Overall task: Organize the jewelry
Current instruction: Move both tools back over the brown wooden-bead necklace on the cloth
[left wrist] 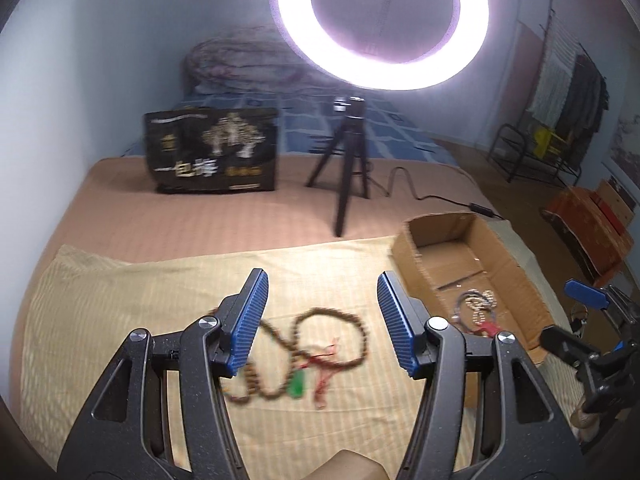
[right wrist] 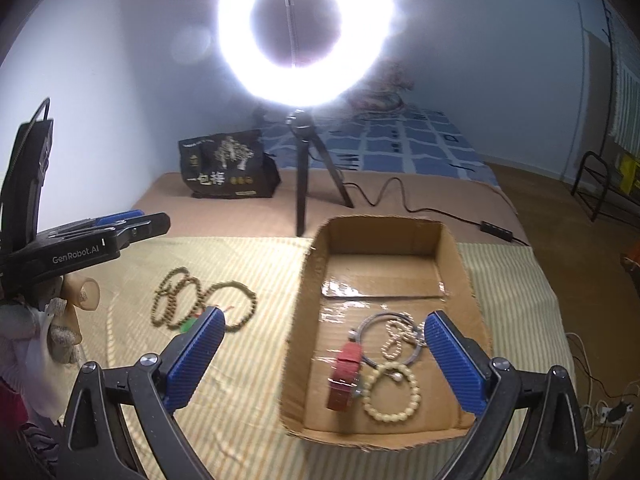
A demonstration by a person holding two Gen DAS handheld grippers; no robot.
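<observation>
Both tools gape wide, holding nothing.
Left tool [left wrist: 322, 312] hovers over the brown bead necklace [left wrist: 304, 352] on the bed's striped cloth [left wrist: 120, 300]; right tool [right wrist: 324, 356] over the cardboard box [right wrist: 298, 320] holding bracelets [right wrist: 392, 392].

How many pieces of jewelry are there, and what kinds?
Long brown bead strand, on the cloth: 1
Cream bead bracelets, in the cardboard box: 2
Red bracelet, in the box: 1
Metal bangle, in the box: 1
Total: 5

Matt corrugated cardboard box [right wrist: 456, 264] with glossy tape on floor, ribbed blue pads [left wrist: 250, 312], matt black plastic arms, striped woven cloth [left wrist: 120, 320], wood-look beads [left wrist: 352, 320].
</observation>
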